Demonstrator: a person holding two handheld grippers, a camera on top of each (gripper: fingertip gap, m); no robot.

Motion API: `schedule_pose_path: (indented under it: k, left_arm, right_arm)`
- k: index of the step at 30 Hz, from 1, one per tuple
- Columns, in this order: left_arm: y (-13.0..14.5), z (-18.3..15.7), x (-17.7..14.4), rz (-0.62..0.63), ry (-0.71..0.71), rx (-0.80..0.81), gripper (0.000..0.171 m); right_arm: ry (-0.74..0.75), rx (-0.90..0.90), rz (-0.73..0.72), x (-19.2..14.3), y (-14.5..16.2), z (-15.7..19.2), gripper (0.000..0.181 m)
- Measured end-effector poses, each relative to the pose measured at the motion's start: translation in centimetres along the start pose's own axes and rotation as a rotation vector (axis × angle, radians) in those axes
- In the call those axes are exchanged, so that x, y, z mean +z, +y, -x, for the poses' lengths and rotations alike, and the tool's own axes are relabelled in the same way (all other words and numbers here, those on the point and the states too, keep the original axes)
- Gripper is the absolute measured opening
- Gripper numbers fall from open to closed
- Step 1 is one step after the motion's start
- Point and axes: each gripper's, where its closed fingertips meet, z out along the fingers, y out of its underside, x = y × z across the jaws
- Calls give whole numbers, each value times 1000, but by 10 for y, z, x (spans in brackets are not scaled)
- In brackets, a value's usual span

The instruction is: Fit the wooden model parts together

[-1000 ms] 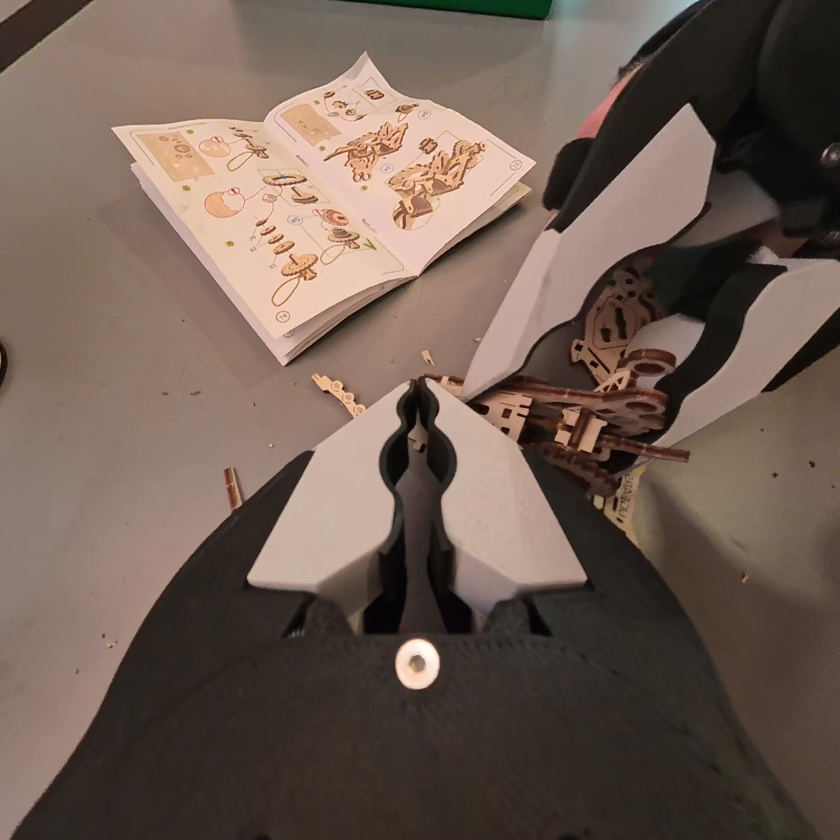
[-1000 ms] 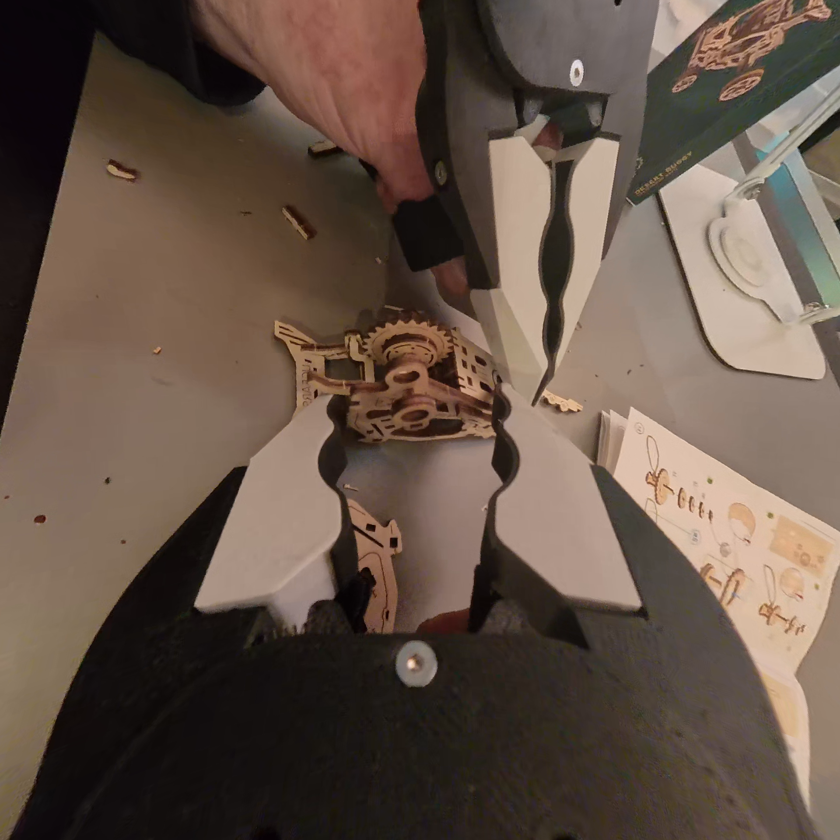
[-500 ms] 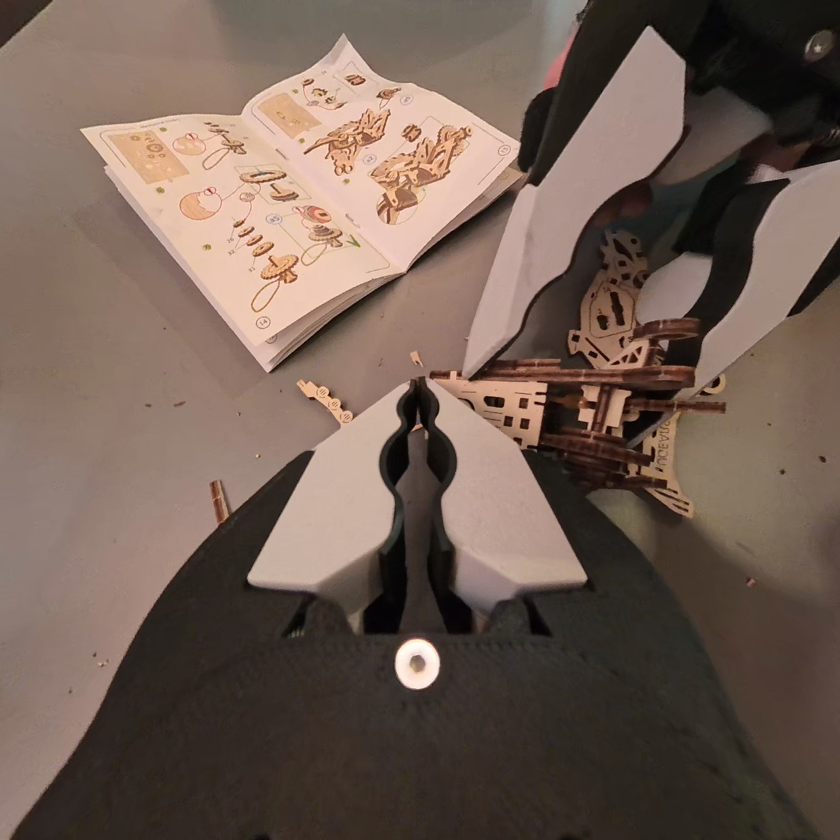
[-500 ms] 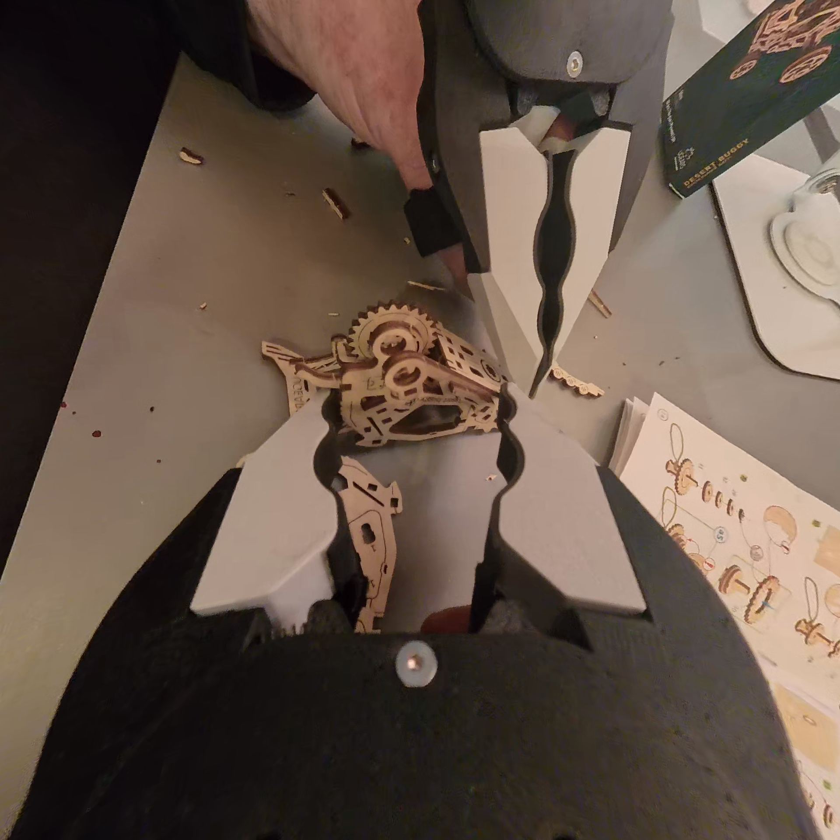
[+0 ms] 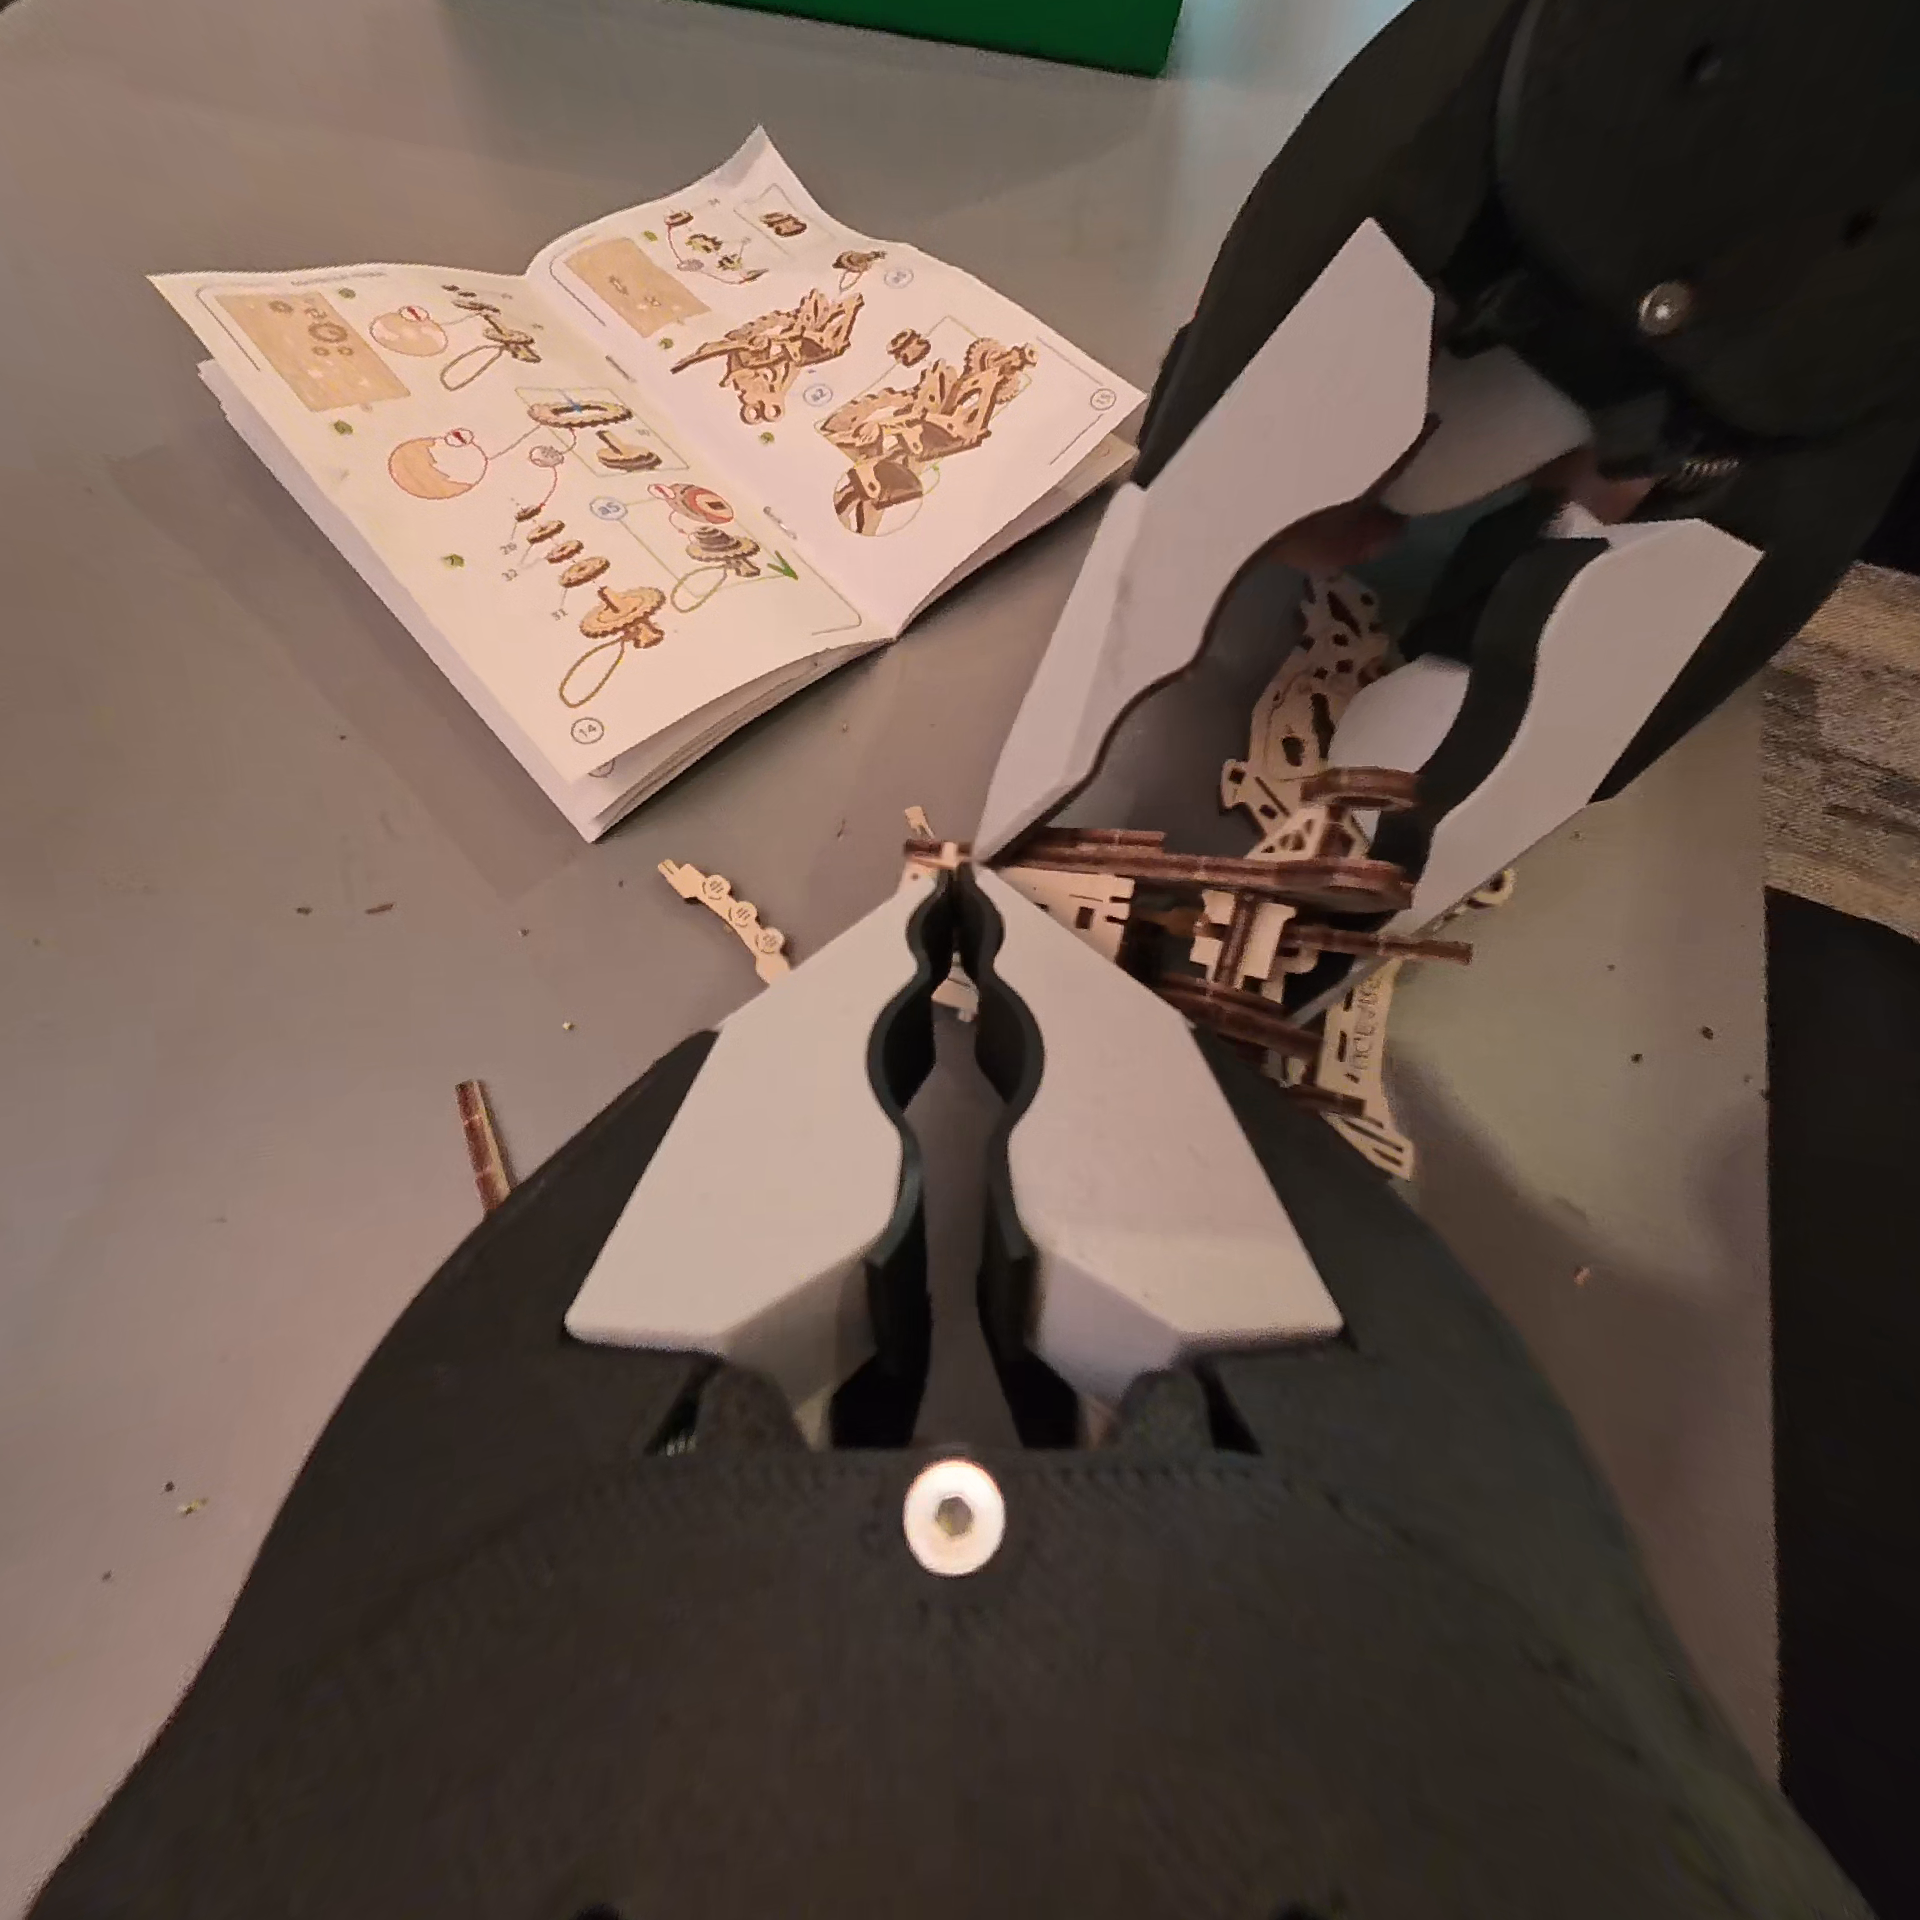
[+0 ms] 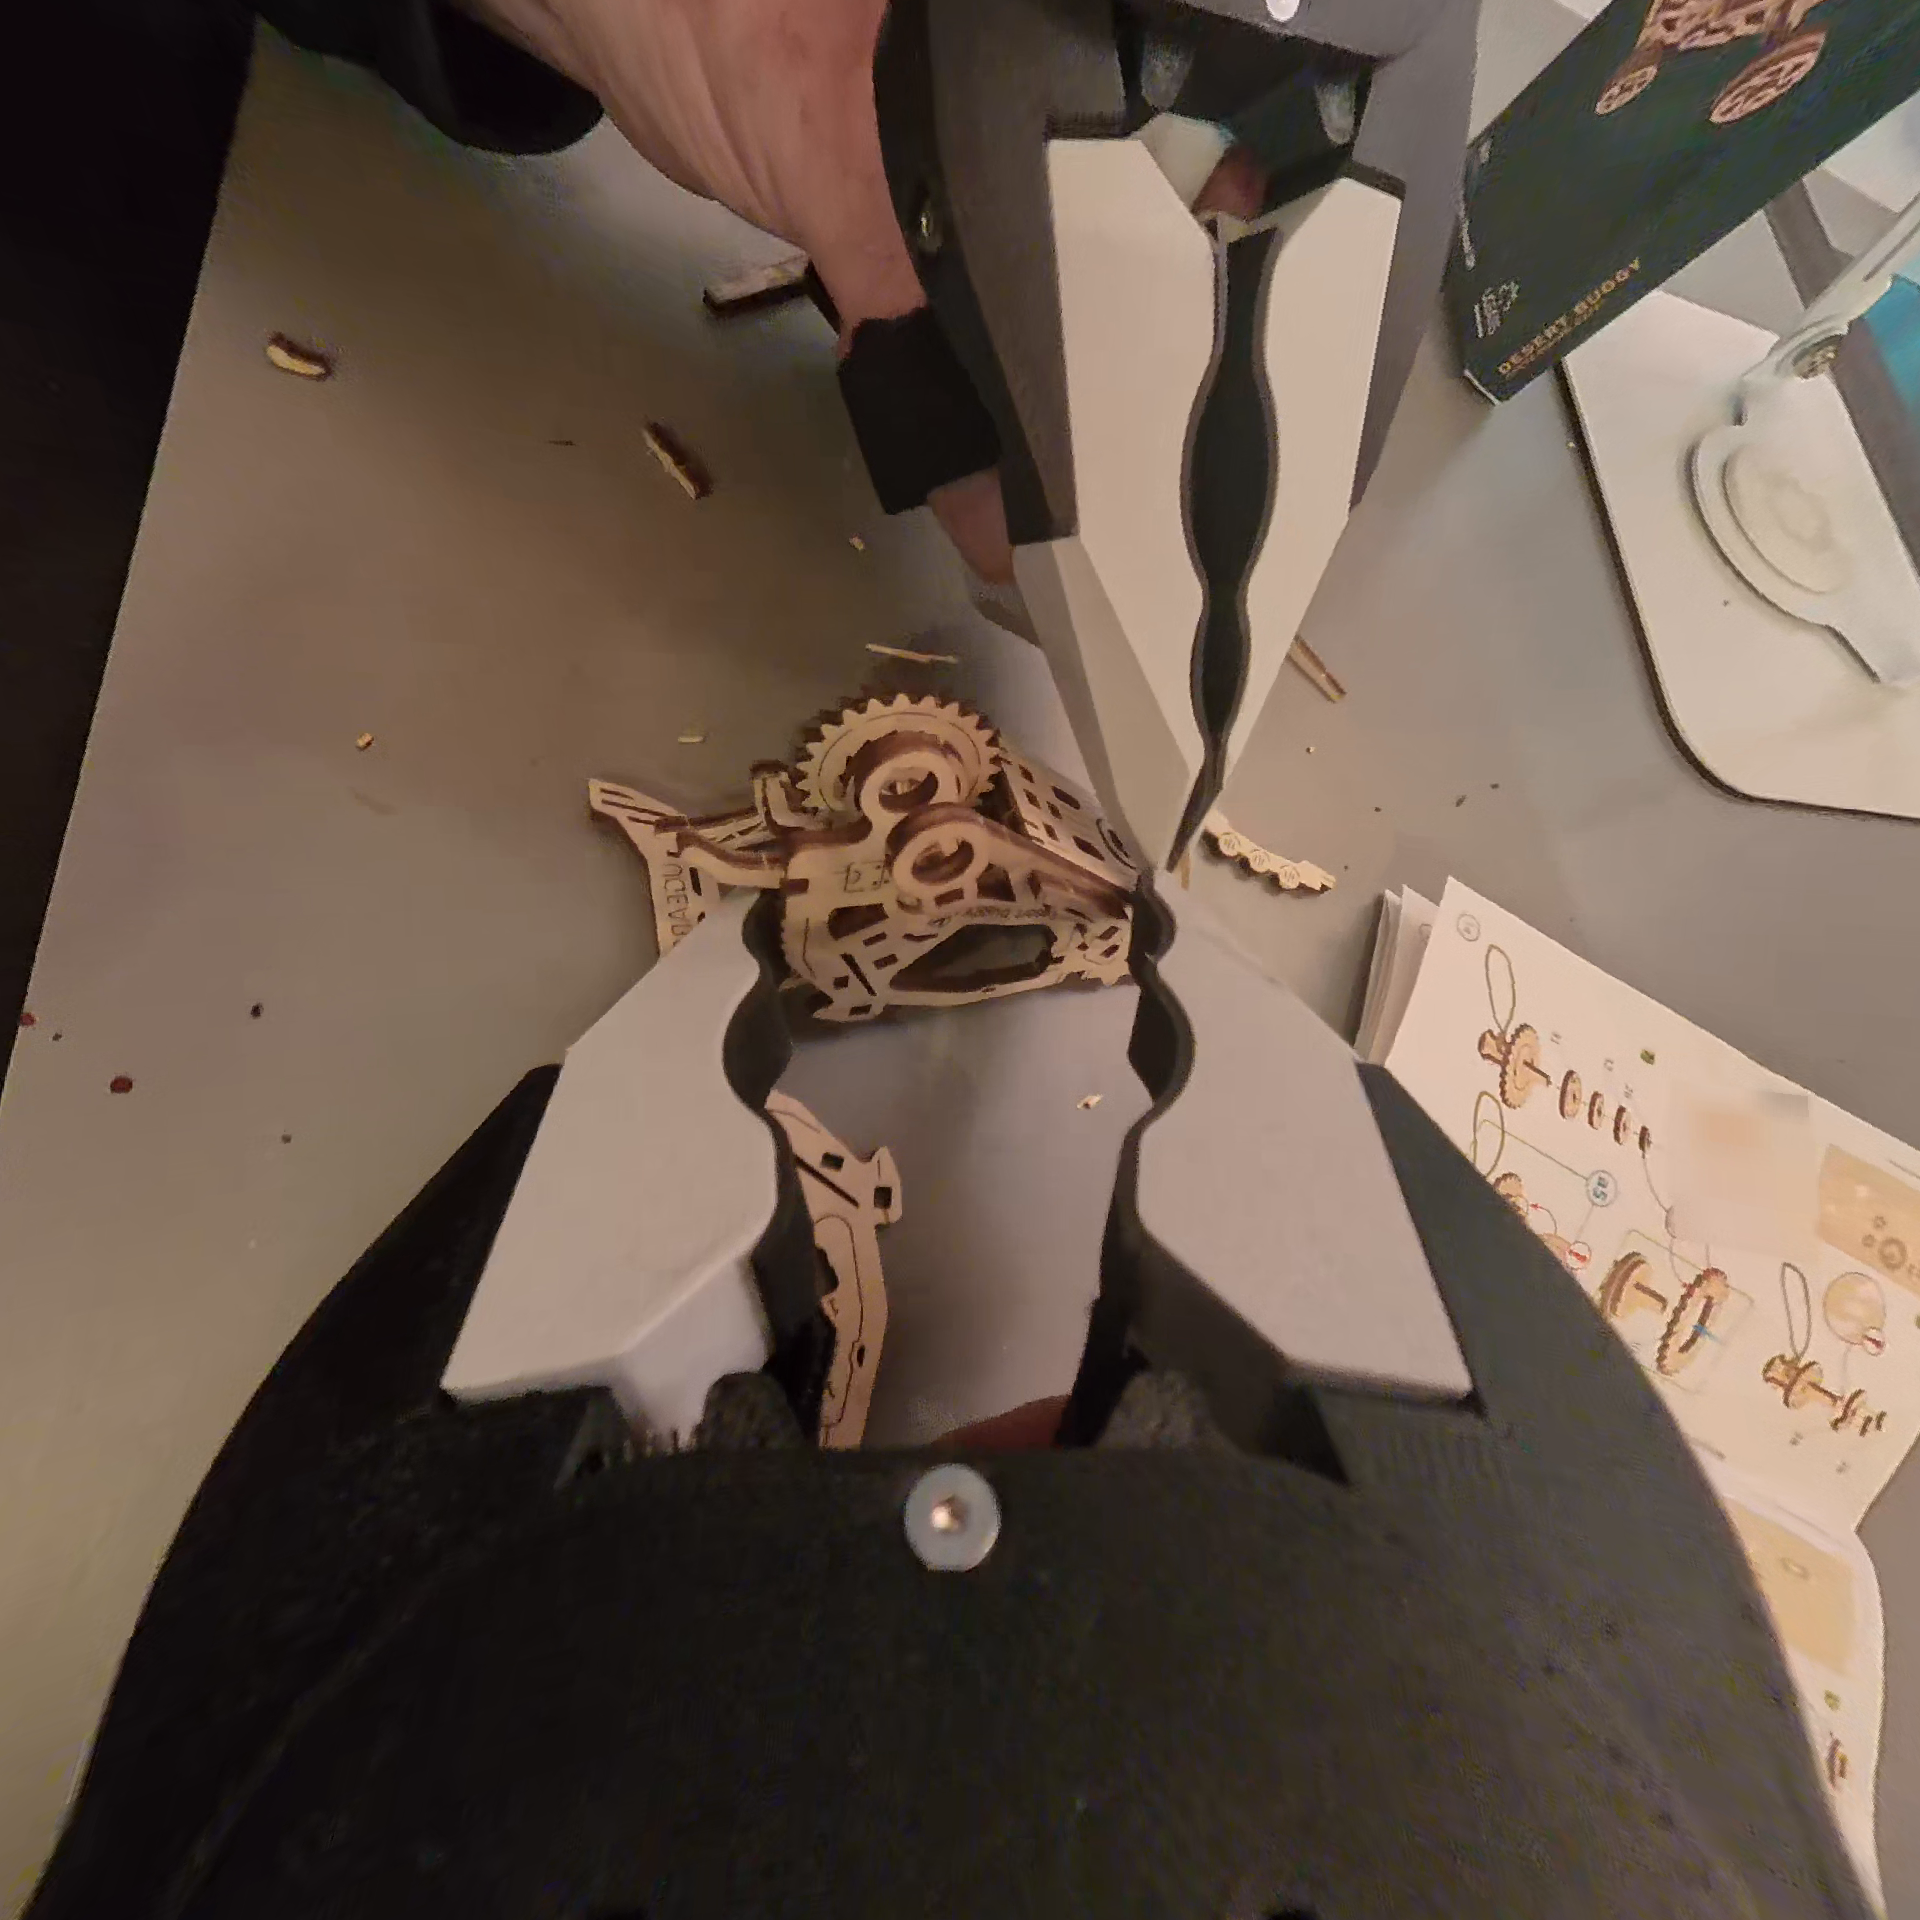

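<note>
Clearly, the pale laser-cut wooden model assembly with a toothed gear wheel [image 6: 925,883] is light, thin-walled and brittle, built from slotted plywood plates with dark burnt edges. It sits on the grey tabletop [image 6: 416,644], between the tips of the right gripper [image 6: 951,930], whose jaws are spread wide and bracket the assembly on both sides; whether the tips actually press on it cannot be told.

The left gripper [image 5: 951,883] is seen with its jaws drawn almost together at the tips. Nothing can be made out between them, and the tips stand just beside the assembly's near corner, beside the right gripper's tip.

A flat pale wooden side plate with cut-outs [image 6: 847,1278] lies under the right gripper, near the assembly. A small curved wooden strip with round holes [image 5: 727,914] lies loose on the table, and an open white instruction booklet with coloured diagrams [image 5: 623,499] lies farther off.

Hold is judged best taken across the solid outer plates of the assembly, low and square, with gentle pressure. The gear teeth and thin projecting tabs are judged likely to snap if pinched or twisted. Little weight is expected, so slipping aside under a push is the likelier trouble.
</note>
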Motion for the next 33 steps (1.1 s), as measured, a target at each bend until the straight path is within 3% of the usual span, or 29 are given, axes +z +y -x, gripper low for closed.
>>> schedule_pose_path:
  k: [11, 33]
  left_arm:
    - [-7, -13, -14, -13, 32, 13, 0]
    - [-6, -38, -43, -16, -35, 111, 0]
  right_arm:
    - [28, 45, 18, 7, -3, -5, 65]
    - [50, 112, 30, 15, -7, -12, 65]
